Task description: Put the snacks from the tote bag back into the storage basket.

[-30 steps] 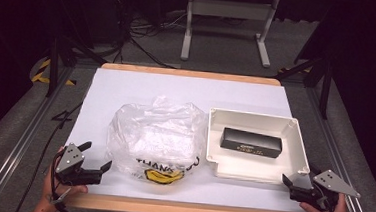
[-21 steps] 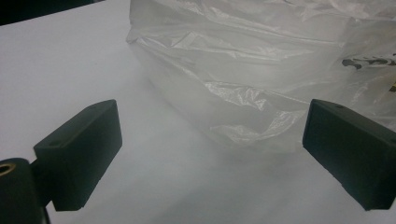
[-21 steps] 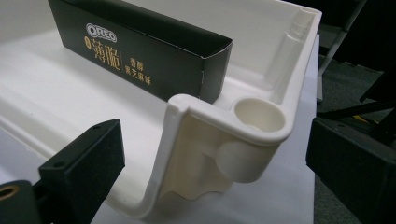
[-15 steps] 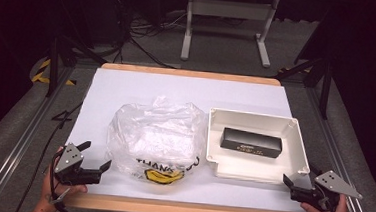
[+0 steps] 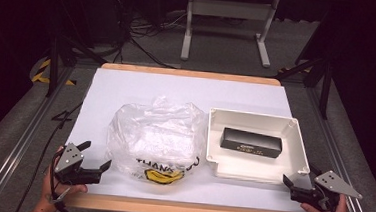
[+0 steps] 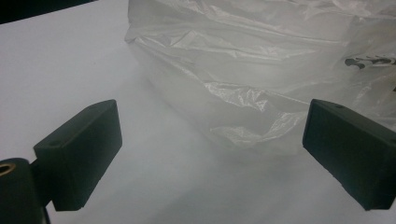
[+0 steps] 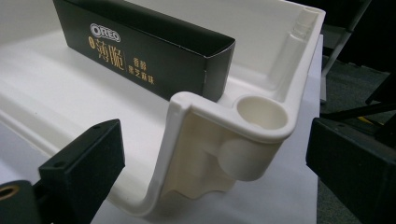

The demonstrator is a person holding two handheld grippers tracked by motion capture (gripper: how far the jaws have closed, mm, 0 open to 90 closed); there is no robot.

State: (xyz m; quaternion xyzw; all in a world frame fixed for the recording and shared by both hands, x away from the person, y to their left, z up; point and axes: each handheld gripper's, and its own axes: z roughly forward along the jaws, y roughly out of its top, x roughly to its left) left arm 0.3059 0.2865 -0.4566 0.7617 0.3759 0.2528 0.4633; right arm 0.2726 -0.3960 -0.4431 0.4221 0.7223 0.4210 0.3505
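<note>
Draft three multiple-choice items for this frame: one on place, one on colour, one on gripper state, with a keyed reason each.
1. Where does the black box lie?
A. inside the white tray
B. on the plastic bag
C. on the floor

2. What colour is the print low on the bag?
A. red
B. black and yellow
C. green

3. How do the left gripper and right gripper stand?
A. both shut on the bag
B. both open, holding nothing
C. one holds the box

Answers: A, tray walls surround the box; B, dark letters above a yellow mark; B, each gripper view shows jaws apart.
</note>
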